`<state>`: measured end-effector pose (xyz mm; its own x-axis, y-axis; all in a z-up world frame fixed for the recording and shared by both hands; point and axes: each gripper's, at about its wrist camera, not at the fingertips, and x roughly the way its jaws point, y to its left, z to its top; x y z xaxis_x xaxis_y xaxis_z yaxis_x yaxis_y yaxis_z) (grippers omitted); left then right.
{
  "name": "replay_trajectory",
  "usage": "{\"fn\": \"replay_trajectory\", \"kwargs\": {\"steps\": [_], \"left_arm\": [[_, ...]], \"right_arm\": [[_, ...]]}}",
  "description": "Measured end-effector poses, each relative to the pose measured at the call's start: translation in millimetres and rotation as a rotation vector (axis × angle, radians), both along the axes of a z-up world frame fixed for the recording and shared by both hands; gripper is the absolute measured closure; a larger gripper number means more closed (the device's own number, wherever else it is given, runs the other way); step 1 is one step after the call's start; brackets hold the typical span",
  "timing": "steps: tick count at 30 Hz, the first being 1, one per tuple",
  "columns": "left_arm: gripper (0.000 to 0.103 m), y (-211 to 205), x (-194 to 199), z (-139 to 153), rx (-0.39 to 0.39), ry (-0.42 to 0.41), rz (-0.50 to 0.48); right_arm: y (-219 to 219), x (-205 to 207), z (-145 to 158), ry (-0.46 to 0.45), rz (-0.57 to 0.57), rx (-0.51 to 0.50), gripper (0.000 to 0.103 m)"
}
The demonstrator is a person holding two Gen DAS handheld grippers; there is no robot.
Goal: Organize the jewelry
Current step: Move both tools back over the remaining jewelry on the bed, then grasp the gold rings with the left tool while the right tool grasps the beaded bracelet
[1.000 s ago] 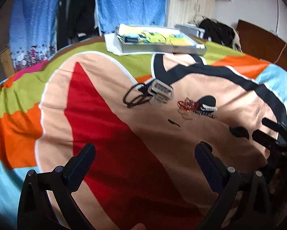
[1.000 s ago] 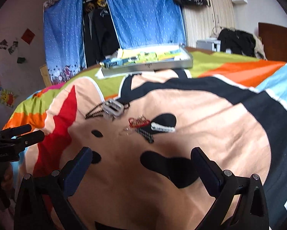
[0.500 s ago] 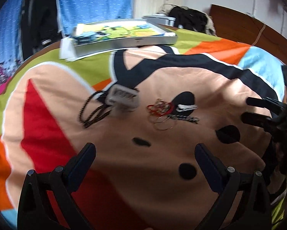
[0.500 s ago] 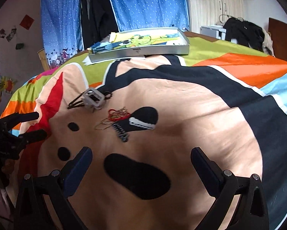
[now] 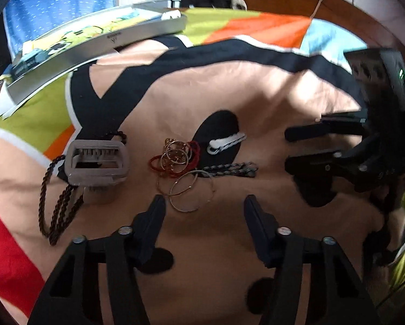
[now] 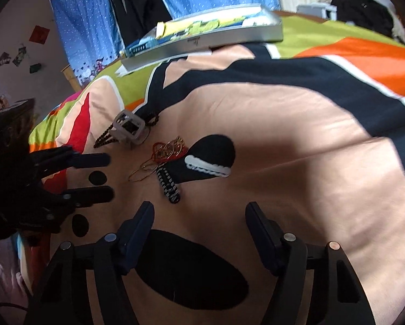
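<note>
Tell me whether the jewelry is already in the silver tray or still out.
Out: hoops, red bands and white clip lie on the bedspread, apart from the tray.

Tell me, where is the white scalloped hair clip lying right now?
The white scalloped hair clip lies on a black patch of the bedspread, right of the red cords and gold rings and above the black-and-white braided band.

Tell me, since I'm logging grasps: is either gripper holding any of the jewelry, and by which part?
Nothing is held. The left gripper and right gripper are both closing on empty air short of the hoop earrings.
</note>
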<state>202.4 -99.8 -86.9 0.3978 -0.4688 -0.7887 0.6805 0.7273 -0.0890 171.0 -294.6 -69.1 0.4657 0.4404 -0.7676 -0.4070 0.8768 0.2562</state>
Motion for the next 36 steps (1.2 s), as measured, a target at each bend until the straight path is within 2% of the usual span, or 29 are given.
{"fn": "replay_trajectory", "kwargs": {"steps": [1,6,11,13,16,18,20,21,22,27,36], "left_arm": [[0.064,-1,2,-3,0.006,0.008,-0.002],[0.072,2,12,-15,-0.003,0.047,-0.001],[0.082,1,9,-18,-0.011,0.036,-0.022],[0.090,0,8,-19,-0.016,0.034,-0.034],[0.096,-2,9,-21,-0.016,0.033,-0.039],[0.100,-2,11,-23,-0.017,0.037,-0.028],[0.102,-3,14,-24,-0.027,0.042,-0.015],[0.103,-2,15,-24,-0.034,0.045,-0.003],[0.103,-1,15,-23,-0.038,0.044,0.014],[0.103,12,16,-5,-0.097,0.056,0.100],[0.103,32,14,50,-0.172,0.073,0.131]], "right_arm": [[2,3,-2,0.005,0.011,-0.005,0.039],[12,18,-10,0.012,0.058,-0.020,0.046],[25,27,-17,0.018,0.125,-0.042,0.054],[29,28,-19,0.019,0.139,-0.050,0.058],[34,30,-21,0.018,0.159,-0.059,0.063],[36,30,-22,0.015,0.171,-0.066,0.069],[39,29,-22,0.016,0.184,-0.073,0.078],[41,29,-23,0.016,0.191,-0.074,0.086],[42,29,-23,0.017,0.196,-0.077,0.088],[39,22,-18,0.002,0.172,-0.047,0.089],[35,12,21,-0.080,0.134,0.034,0.090]]}}
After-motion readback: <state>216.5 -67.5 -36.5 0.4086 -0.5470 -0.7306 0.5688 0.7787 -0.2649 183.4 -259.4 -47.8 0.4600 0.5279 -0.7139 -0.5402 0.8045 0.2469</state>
